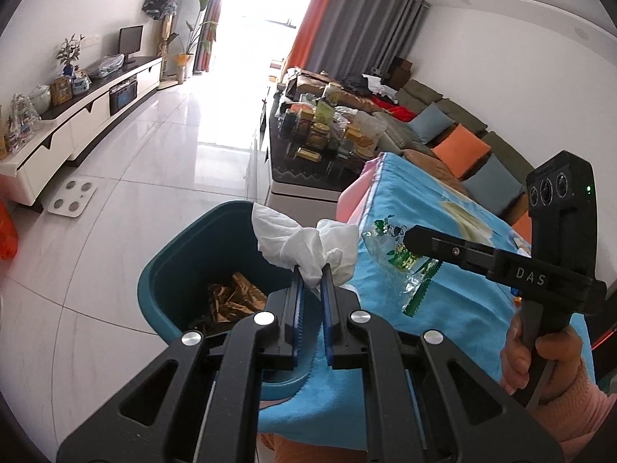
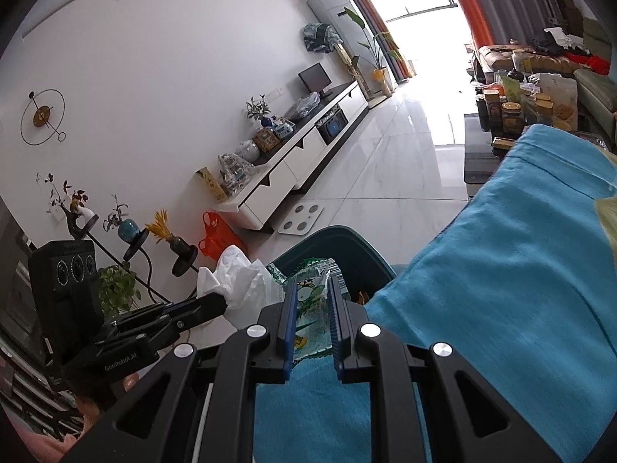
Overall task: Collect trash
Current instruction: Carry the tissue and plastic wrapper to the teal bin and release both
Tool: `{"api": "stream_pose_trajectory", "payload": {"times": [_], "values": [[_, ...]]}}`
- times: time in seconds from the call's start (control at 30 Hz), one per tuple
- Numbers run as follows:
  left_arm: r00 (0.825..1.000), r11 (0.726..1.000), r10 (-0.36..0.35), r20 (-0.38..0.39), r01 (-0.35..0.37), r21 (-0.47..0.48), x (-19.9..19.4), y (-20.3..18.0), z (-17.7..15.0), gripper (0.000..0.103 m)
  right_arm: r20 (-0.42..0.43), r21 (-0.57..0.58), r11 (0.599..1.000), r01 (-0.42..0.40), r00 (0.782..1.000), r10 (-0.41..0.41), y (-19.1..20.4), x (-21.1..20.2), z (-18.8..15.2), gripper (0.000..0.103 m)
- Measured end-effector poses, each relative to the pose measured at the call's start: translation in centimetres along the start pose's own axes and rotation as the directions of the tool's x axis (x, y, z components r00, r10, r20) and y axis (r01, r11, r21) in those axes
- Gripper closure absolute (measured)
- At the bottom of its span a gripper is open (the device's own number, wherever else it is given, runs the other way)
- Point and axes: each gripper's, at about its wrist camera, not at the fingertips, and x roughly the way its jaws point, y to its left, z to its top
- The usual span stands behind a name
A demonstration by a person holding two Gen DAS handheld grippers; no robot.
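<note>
My left gripper (image 1: 311,270) pinches a crumpled white tissue (image 1: 304,245) at centre frame, hiding part of the teal bin (image 1: 173,270) rim. My right gripper (image 2: 313,293) clamps a clear printed wrapper (image 2: 312,305), its long axis running up the frame, its lower end cut off behind the fingers.

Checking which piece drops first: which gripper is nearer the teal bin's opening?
Left. The left gripper holds the white tissue over the teal bin; the right gripper holds the clear wrapper beside it, above the blue cloth.

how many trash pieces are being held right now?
2: white tissue in the left hand-held gripper above the bin; clear snack wrapper in the right hand-held gripper. More already lies inside the bin.
</note>
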Motion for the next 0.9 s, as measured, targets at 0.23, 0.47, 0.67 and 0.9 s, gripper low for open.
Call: {"api": "stream_pose_trajectory", "payload": {"times": [0.23, 0.47, 0.67, 0.9], "values": [[0.999, 0.999, 0.039, -0.01, -0.039, -0.022, 0.7, 1.2, -0.2, 0.094, -0.03, -0.01, 1.0, 0.015, 0.999, -0.015, 0.6, 2.2, 0.5, 0.088], [0.997, 0.996, 0.075, -0.026, -0.076, -0.043, 1.7, 2.0, -0.3, 0.094, -0.062, -0.002, 1.0, 0.027, 0.998, -0.027, 0.5, 4.3, 1.1, 0.087], [0.994, 0.993, 0.101, -0.05, -0.104, -0.062, 2.7, 2.9, -0.7, 0.093, -0.098, 0.009, 0.999, 0.051, 0.994, -0.05, 0.4, 6.0, 1.1, 0.085], [0.991, 0.99, 0.108, -0.083, -0.114, -0.078, 4.1, 3.9, -1.1, 0.089, -0.114, 0.015, 0.998, 0.062, 0.992, -0.06, 0.5, 7.0, 1.0, 0.079]]}}
